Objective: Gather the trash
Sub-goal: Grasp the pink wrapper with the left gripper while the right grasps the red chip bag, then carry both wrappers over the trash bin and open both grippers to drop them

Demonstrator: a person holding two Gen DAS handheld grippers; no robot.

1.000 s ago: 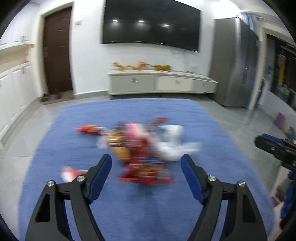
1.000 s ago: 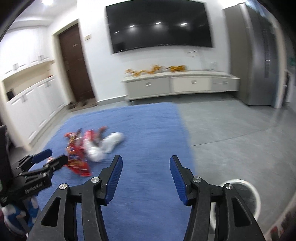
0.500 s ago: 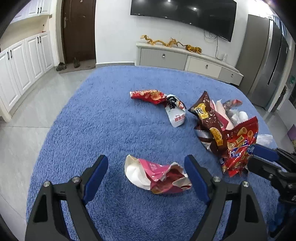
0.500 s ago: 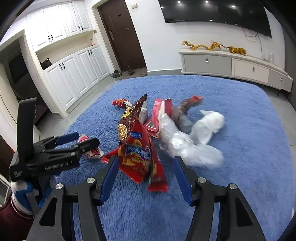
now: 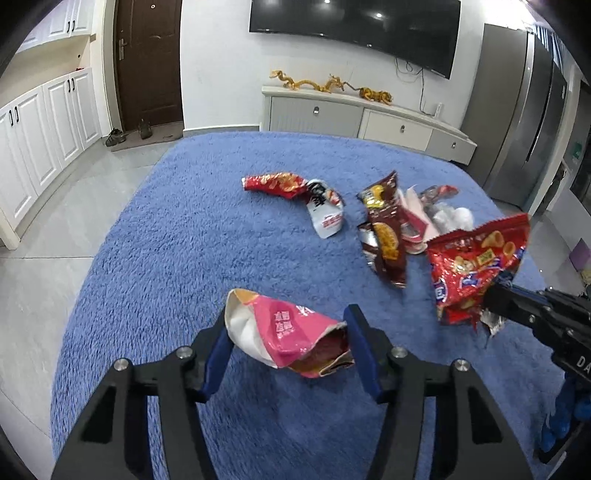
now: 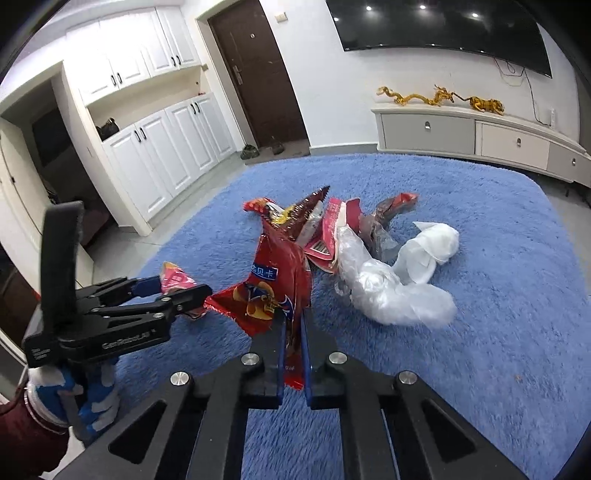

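Note:
Snack wrappers lie on a blue rug [image 5: 184, 229]. My left gripper [image 5: 290, 338] has its jaws around a crumpled pink and white wrapper [image 5: 284, 332], both pads touching it. My right gripper [image 6: 293, 325] is shut on a red snack bag [image 6: 275, 284] and holds it above the rug; it also shows in the left wrist view [image 5: 472, 262]. On the rug lie a brown bag [image 5: 384, 232], a red and white wrapper [image 5: 295, 192], and clear and white plastic bags [image 6: 395, 288].
A low white TV cabinet [image 5: 369, 114] stands against the far wall under a black TV [image 5: 351, 29]. White cupboards [image 6: 159, 147] and a brown door [image 6: 258, 74] are at the left. A grey fridge [image 5: 524, 122] stands at the right.
My right gripper closed on the red snack bag and lifted it. My left gripper narrowed its jaws around the pink wrapper.

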